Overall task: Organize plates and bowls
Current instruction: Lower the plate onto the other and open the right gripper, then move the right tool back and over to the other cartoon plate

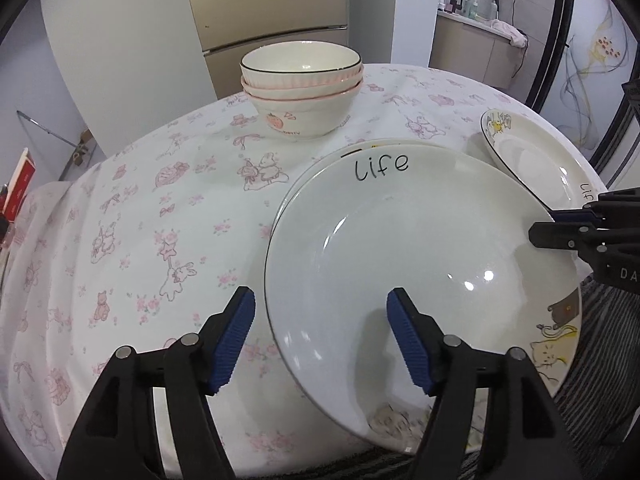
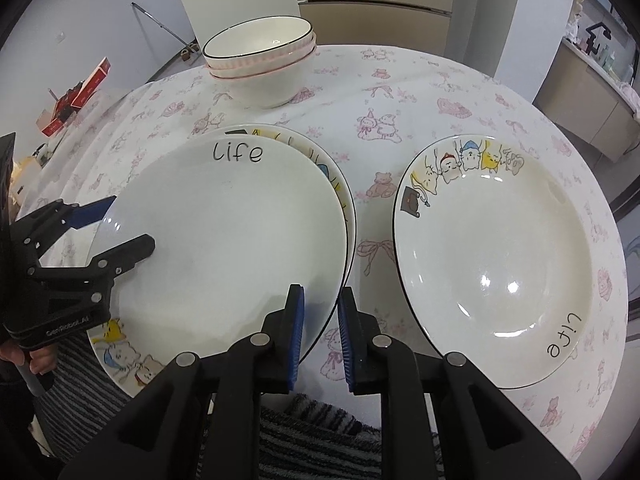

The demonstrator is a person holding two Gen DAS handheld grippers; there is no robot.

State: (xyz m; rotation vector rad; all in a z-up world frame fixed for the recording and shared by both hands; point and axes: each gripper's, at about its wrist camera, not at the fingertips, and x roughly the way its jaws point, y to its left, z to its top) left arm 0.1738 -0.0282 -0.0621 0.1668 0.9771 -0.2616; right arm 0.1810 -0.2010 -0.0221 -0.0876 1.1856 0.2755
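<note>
Right wrist view: right tool (image 2: 321,334), fingers narrowly parted, straddles the near rim of the top plate (image 2: 224,240), which lies on a second plate (image 2: 340,184) on the tabletop (image 2: 420,92). Left tool (image 1: 320,338), fingers wide apart and gripping nothing, hovers at that plate's left edge; single plate (image 2: 508,256) just right, stacked bowls (image 2: 260,68) beyond
</note>
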